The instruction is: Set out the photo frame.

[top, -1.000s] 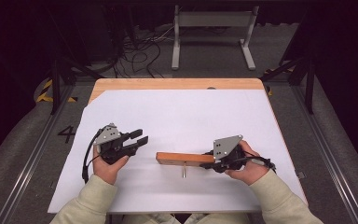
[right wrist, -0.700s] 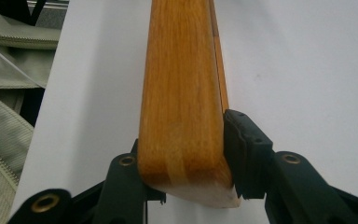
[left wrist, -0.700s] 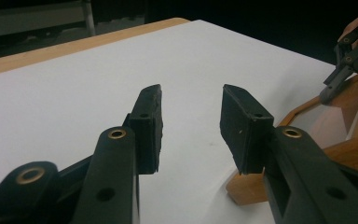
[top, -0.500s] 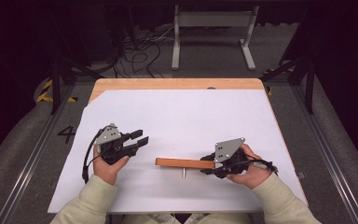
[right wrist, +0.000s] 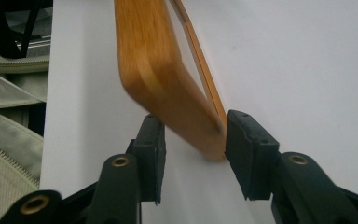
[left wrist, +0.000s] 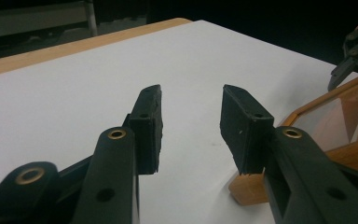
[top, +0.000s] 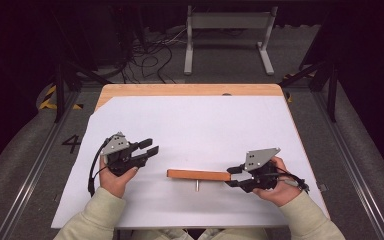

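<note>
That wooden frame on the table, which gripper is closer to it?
Right. The right gripper has its jaws around the wooden frame's right end; the left gripper hovers apart, off its left end.

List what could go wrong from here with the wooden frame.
1. The wooden frame stands on edge on the white sheet, and the right gripper has just been opening around its end, so it may tip flat.
2. The left gripper is open and apart from the frame, so nothing steadies the far end.
</note>
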{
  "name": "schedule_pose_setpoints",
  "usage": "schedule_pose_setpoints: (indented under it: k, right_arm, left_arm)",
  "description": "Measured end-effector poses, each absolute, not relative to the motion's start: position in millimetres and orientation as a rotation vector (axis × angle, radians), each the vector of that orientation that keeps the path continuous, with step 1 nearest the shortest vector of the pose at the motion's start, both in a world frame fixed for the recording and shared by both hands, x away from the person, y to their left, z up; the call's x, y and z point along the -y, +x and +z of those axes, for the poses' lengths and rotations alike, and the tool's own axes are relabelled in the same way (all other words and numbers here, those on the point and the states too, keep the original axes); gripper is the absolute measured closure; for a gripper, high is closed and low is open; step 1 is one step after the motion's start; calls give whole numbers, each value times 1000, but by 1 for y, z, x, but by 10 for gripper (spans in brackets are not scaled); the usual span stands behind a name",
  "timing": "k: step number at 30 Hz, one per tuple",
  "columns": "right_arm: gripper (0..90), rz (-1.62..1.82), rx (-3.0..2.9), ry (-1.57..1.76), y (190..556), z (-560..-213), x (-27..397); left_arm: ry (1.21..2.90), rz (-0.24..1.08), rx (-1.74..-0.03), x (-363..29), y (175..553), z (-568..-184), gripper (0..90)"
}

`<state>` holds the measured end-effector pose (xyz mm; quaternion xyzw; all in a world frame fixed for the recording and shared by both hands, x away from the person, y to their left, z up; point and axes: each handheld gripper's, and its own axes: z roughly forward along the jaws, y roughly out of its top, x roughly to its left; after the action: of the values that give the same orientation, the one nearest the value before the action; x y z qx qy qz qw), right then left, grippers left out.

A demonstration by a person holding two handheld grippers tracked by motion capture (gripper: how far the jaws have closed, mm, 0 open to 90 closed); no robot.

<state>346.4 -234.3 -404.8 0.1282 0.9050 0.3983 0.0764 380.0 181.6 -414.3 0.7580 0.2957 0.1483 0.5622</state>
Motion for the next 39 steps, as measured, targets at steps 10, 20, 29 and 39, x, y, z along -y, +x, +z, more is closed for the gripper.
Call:
schedule_pose_setpoints:
  k: [10,20,29,39]
  right_arm:
    - [900,1135,-2780,478,337,-427,238]
    - [900,1108,-2826,535,342,-446,217]
    - [900,1185,-2738,709,355,-450,216]
    - [900,1221,-2665,852,377,-453,216]
  left_arm:
    - [1790,346,-705,-180,381,-415,594]
    - [1808,351,-709,-178,381,-416,578]
    - [1806,353,-702,-178,381,-417,557]
    - [1820,359,-691,-178,379,-417,545]
